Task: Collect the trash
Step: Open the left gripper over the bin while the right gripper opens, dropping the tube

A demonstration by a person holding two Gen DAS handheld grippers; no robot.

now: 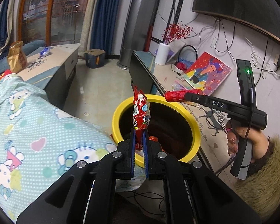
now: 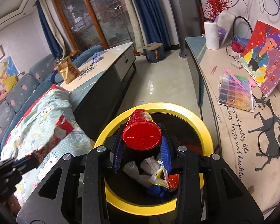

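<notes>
both grippers hold trash over the yellow bin (image 2: pixel 205 125): left gripper (image 1: pixel 139 140) clamped on a red wrapper (image 1: pixel 141 112), right gripper (image 2: pixel 141 143) on a red bottle (image 2: pixel 141 130). next, the jaws must part to drop them in.

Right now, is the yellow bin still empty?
No, the yellow bin already holds crumpled wrappers at its bottom, seen below the right claw gripping a red bottle.

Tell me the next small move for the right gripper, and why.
Probably open the right gripper and drop the red bottle. It already hangs above the mouth of the yellow-rimmed bin, where other trash lies, so it should fall straight in.
</notes>
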